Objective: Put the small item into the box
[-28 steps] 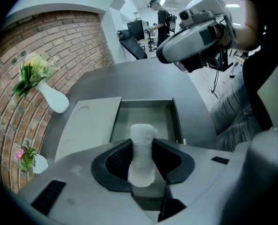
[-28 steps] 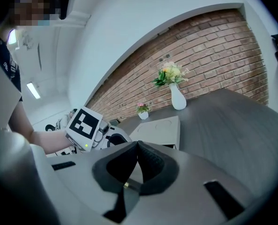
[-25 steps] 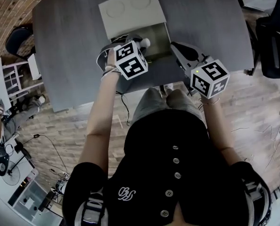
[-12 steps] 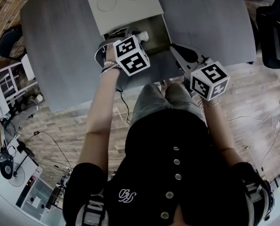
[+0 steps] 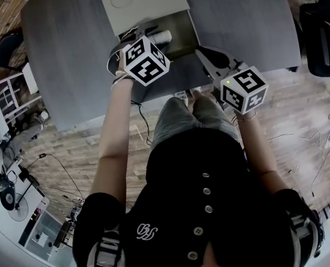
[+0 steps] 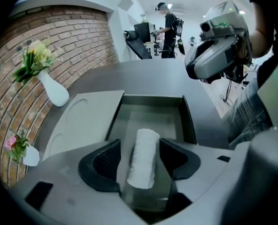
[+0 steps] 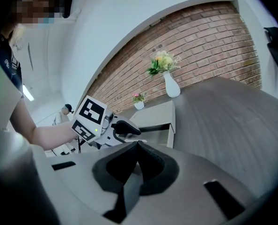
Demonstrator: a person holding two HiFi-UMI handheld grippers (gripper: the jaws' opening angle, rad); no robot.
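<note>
The small item is a white rolled cloth [image 6: 143, 157]; it lies in the open grey box [image 6: 150, 100] and shows as a white roll [image 5: 161, 36] in the head view. My left gripper [image 6: 140, 144] points steeply down into the box. Its jaws have just been opening and now stand apart from the roll, which lies loose between them. The box's pale lid [image 5: 143, 2] lies flat beyond the tray. My right gripper [image 7: 137, 144] hovers over the table to the right of the box [image 7: 158, 121], its jaws shut and nothing between them.
A white vase with flowers [image 6: 54, 91] and a smaller vase [image 6: 30, 155] stand at the table's left side by the brick wall. Office chairs [image 5: 322, 38] stand beyond the table's right edge. A person [image 6: 168, 20] stands far off in the room.
The left gripper's jaws have spread off the white roll, which now rests in the box. The right gripper has hardly shifted.
</note>
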